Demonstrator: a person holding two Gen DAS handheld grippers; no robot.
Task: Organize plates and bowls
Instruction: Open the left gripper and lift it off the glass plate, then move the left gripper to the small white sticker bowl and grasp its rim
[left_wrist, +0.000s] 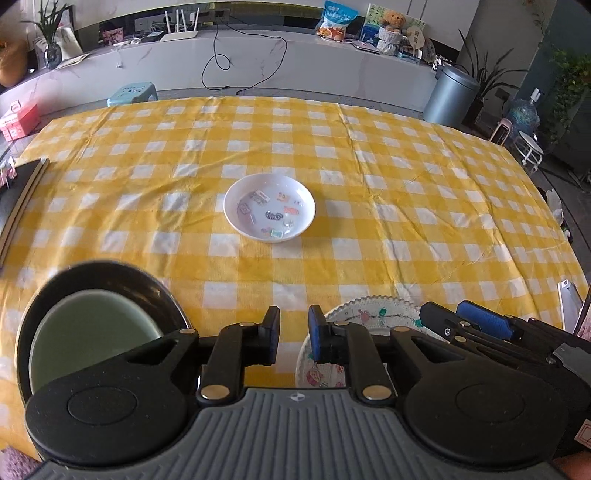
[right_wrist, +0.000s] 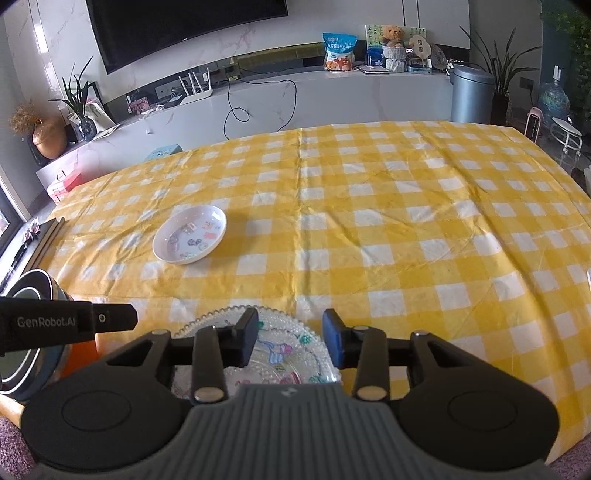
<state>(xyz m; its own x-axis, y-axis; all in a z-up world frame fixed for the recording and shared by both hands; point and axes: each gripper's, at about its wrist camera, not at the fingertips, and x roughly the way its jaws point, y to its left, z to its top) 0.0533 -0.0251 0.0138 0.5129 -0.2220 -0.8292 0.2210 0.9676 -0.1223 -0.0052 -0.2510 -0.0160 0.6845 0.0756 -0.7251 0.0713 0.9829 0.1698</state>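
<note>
Only the left wrist view shows the black bowl at lower left; both grippers' fingers are spread, holding nothing.

Creased cloth tablecloth; glossy white plate; beaded glass plate.

Yellow-checked cloth covers the worktop; on it a white sticker bowl, black bowl, patterned glass plate.

Yellow checked tablecloth over table. Behind: white router, snack bag, teddy bear, grey bin, television on wall.
</note>
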